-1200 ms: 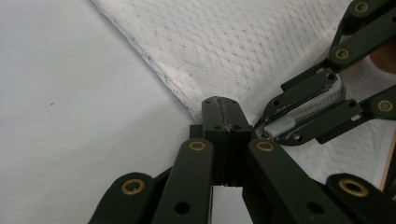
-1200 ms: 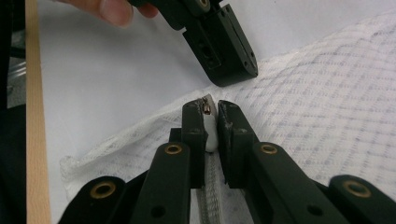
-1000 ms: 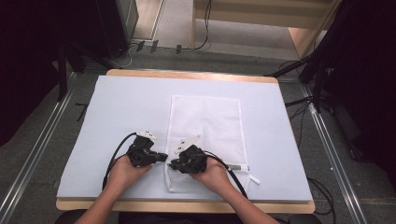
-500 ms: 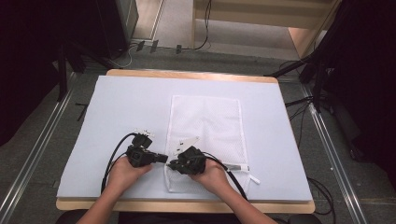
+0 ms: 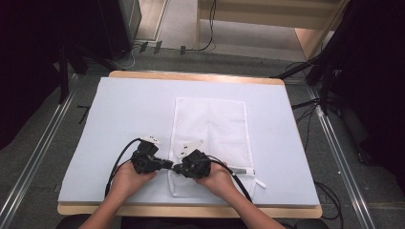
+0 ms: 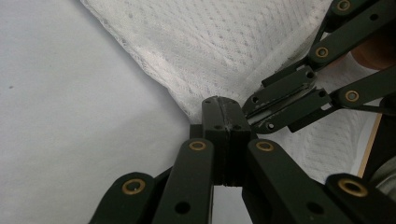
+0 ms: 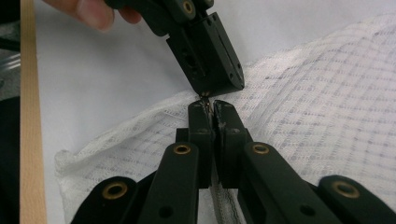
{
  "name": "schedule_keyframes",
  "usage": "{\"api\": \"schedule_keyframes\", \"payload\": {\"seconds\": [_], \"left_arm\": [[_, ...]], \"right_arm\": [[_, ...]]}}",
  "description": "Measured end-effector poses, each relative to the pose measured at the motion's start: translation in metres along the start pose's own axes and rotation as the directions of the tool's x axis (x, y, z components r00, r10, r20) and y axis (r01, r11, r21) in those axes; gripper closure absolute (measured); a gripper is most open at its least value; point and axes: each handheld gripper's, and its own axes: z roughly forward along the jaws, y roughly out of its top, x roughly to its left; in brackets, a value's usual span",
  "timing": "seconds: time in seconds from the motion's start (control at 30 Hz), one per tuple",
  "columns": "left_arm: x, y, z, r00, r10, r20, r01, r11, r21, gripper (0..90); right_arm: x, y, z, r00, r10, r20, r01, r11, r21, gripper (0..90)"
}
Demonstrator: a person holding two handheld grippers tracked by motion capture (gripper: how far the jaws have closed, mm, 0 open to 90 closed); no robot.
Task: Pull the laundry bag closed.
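My left tool [image 5: 165, 164] and right tool [image 5: 180, 168] meet tip to tip, both pressed together on the near left edge of the white mesh bag [image 5: 210, 129], whose length runs away from me up the tabletop [image 5: 124, 105].
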Motion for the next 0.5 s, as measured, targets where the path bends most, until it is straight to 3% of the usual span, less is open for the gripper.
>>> {"api": "schedule_keyframes", "payload": {"seconds": [0.37,0.4,0.47,0.5], "left_arm": [[0.0013,0.0004,0.0006,1.0000,0.003,0.009,-0.003,1.0000,0.003,90.0],[0.0012,0.0006,0.0006,1.0000,0.002,0.008,-0.002,1.0000,0.004,90.0],[0.0015,0.0003,0.0007,0.9999,0.006,0.011,-0.006,1.0000,0.001,90.0],[0.0015,0.0004,0.0006,0.9999,0.006,0.010,-0.006,1.0000,0.003,90.0]], "right_arm": [[-0.0052,-0.0046,-0.0038,0.9996,0.010,-0.028,-0.010,1.000,-0.012,88.5],[-0.0087,-0.0070,-0.0045,0.9976,0.042,-0.054,-0.043,0.999,-0.017,88.5],[-0.0091,-0.0071,-0.0047,0.9975,0.043,-0.056,-0.044,0.999,-0.016,88.6],[-0.0078,-0.0073,-0.0075,0.9992,0.014,-0.038,-0.014,1.000,-0.006,88.6]]}}
